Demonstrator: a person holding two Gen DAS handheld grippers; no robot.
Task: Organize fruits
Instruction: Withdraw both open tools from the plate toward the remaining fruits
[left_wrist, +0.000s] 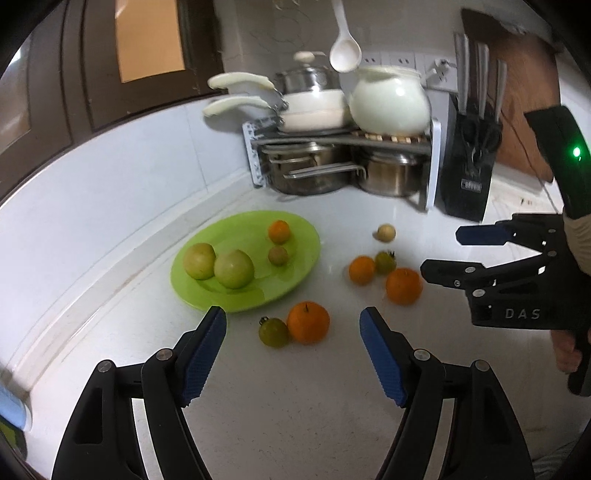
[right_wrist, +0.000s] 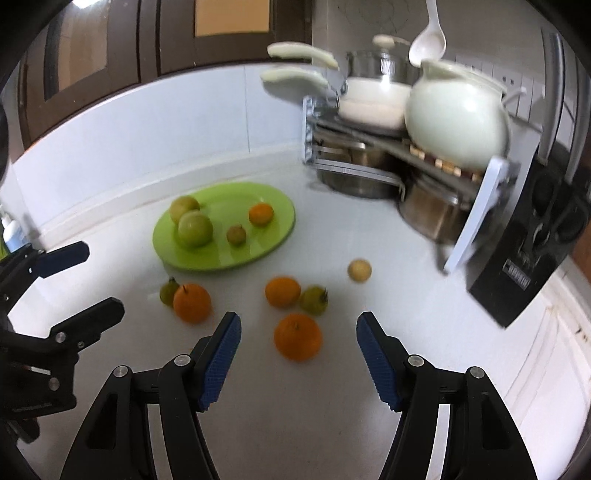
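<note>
Both tools are spread wide and hold nothing. The left tool (left_wrist: 293, 325) hovers over the white counter (left_wrist: 295, 406), its blue pads either side of an orange (left_wrist: 308, 322) that touches a small green tomato (left_wrist: 273, 332); neither pad touches the fruit. The right tool (right_wrist: 299, 332) hangs above another orange (right_wrist: 297, 336), which sits between its fingertips without contact — this view is blurred.

A lime-green plate (left_wrist: 295, 225) lies on the counter near the back wall. On it are two large pale-green fruits (left_wrist: 218, 264) touching each other, a small orange (left_wrist: 279, 231) and a small greenish-brown fruit (left_wrist: 278, 255) just beside it.

Loose on the counter, right of the plate, a third orange (left_wrist: 361, 270) touches another green tomato (left_wrist: 385, 261), with the right tool's orange near them, and a small pale-yellow fruit (left_wrist: 386, 233) lies apart, closer to the rack.

Behind stands a metal rack (left_wrist: 433, 162) with steel pots below and white cookware above — a knife block (left_wrist: 467, 173) stands just beside it.
</note>
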